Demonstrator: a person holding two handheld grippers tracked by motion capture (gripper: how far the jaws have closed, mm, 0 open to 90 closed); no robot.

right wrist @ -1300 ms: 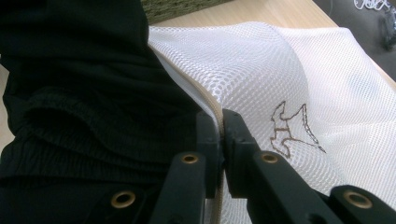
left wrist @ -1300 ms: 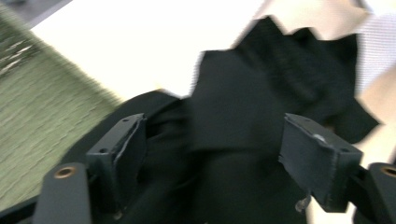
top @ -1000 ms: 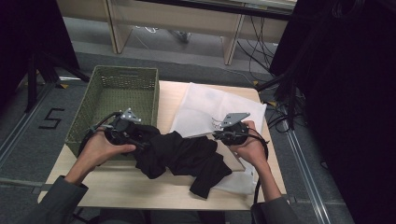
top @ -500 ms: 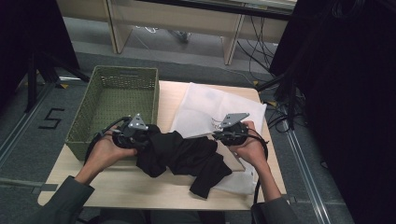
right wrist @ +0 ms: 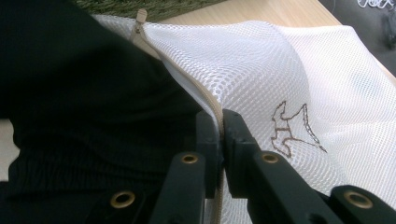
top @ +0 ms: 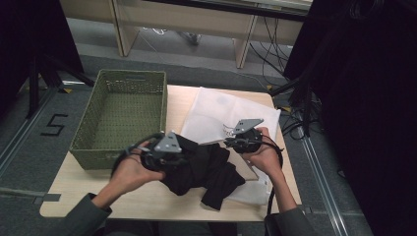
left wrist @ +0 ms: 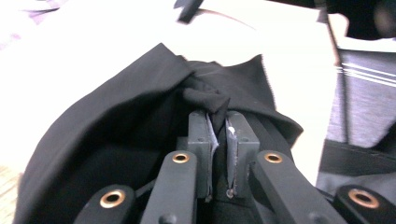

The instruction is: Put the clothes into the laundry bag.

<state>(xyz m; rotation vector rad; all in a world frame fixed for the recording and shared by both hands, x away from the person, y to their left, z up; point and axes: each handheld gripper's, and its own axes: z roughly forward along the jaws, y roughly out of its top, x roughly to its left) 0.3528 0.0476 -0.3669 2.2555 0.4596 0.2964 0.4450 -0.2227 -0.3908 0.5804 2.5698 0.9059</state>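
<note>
From the high view, one crumpled black cloth garment (top: 204,169) lies on the near middle of the pale wooden table (top: 147,199), its long axis running left to right, with a loose end trailing toward the near right. It partly overlaps one flat white mesh laundry bag (top: 216,110), which spreads toward the far right. One green woven basket (top: 120,115) stands at the far left, just beside the garment. The left gripper (top: 169,156) sits at the garment's left end, the right gripper (top: 236,142) at its right end, on the bag's edge.

In the left gripper view, the jaws have just been closing and now pinch a bunched fold of the black garment (left wrist: 154,112) between the pads.

In the right gripper view, the jaws are clamped on the mesh bag's (right wrist: 261,65) beige zipper edge (right wrist: 198,91), which runs away toward the far left; the black garment (right wrist: 79,93) lies to its left.
</note>
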